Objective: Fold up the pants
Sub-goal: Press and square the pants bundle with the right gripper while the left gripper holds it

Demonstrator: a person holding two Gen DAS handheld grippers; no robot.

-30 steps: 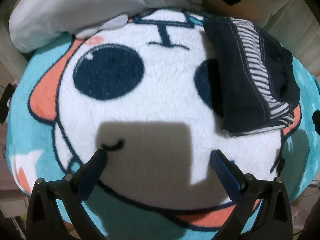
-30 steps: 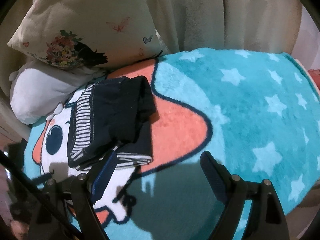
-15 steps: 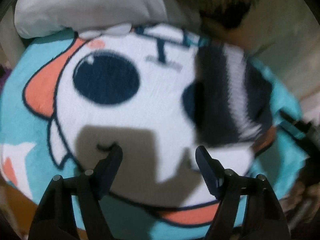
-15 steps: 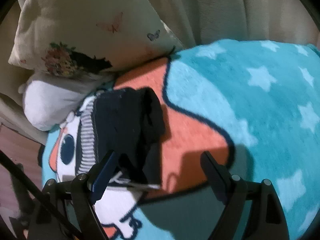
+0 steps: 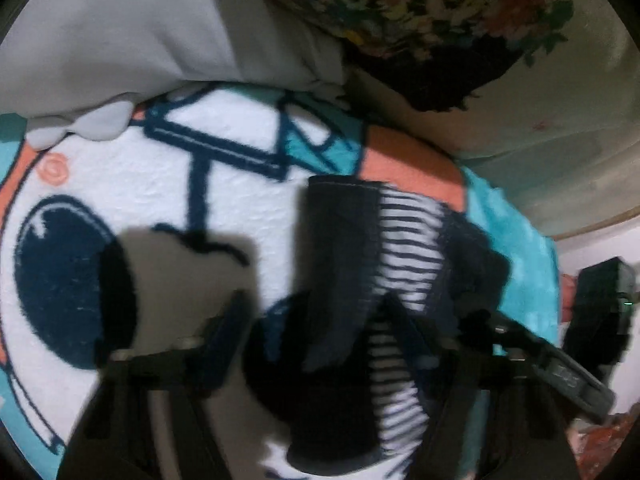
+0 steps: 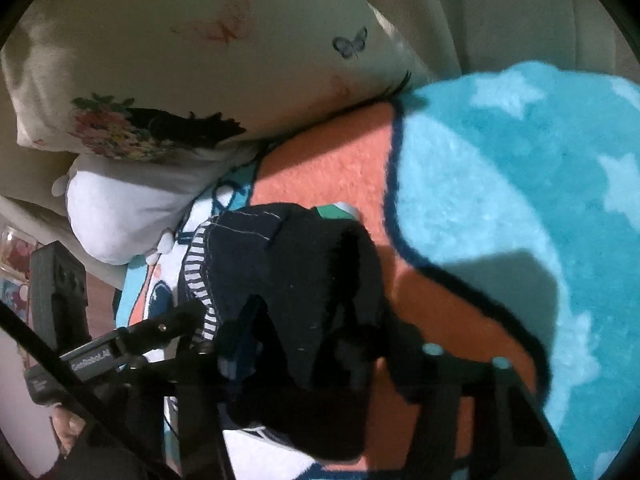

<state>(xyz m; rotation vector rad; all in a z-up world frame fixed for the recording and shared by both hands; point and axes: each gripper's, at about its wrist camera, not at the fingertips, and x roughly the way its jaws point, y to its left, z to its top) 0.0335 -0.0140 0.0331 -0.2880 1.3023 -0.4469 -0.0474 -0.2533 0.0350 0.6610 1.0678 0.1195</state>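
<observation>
Both grippers closing over the folded pants on the blanket.
The navy striped pants (image 5: 352, 320) lie between the narrowing jaws of the left gripper (image 5: 312, 320) and right gripper (image 6: 320, 332), long axis pointing toward the pillows (image 6: 160, 80); whether either grips is unclear.

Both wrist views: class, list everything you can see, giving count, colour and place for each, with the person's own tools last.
pants: one, navy with striped panels, folded, on the blanket.
blanket: one, teal with stars, cartoon face, under the pants.
floral pillow: one, cream, butterflies, behind the blanket.
white pillow: one, beside the floral pillow.
left gripper: one, black, jaws closing, pants between them.
right gripper: one, black, jaws closing, pants between them.
</observation>
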